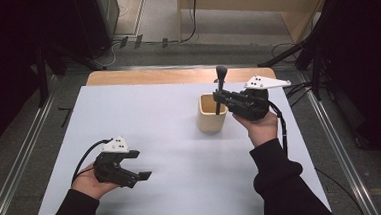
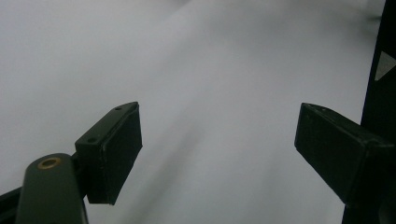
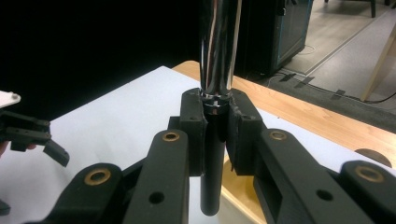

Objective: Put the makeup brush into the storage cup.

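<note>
Left gripper: jaws apart, idle, near side of the wooden cup. Right gripper: clamped on utensil, upright over that cup (tip just inside). Utensil: rigid, chrome shaft probably slippery; best held at the dark lower handle.

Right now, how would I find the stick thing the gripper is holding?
Look at the white table, then the wooden cup toward its far right. Standing upright over the cup, pinched by the right gripper, is the utensil: dark handle, shiny metal shaft.
</note>
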Demonstrator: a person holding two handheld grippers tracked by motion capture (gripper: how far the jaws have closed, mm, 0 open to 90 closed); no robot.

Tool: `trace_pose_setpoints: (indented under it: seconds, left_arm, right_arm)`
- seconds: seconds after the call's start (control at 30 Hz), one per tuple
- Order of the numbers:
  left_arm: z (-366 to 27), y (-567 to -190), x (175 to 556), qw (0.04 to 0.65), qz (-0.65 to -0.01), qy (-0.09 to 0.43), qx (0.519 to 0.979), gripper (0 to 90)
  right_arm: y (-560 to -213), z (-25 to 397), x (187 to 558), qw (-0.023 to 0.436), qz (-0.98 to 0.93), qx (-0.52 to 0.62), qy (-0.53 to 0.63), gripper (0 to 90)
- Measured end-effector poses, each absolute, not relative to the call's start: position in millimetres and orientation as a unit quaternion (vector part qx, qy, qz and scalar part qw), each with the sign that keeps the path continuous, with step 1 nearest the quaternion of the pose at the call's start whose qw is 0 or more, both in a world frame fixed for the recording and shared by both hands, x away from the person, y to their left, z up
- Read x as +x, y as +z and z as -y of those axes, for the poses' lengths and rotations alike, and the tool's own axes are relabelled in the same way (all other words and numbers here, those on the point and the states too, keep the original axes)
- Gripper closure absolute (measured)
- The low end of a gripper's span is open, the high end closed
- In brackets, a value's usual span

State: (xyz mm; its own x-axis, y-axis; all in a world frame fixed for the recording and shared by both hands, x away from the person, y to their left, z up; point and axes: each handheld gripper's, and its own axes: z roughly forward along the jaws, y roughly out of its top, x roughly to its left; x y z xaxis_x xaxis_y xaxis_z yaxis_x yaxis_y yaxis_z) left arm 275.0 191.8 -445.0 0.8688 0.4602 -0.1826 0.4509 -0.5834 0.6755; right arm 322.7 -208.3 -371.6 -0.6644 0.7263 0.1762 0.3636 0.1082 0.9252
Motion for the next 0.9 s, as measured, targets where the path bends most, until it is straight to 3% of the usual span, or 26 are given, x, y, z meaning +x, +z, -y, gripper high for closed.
trace_pose_setpoints:
  seconds: [0.9]
  left_arm:
    - [-192, -445, 275, 0.380, -0.257, 0.003, 0.888, 15.6]
  right_arm:
    - [-379, 208, 359, 0.187, -0.710, 0.409, 0.542, 79.1]
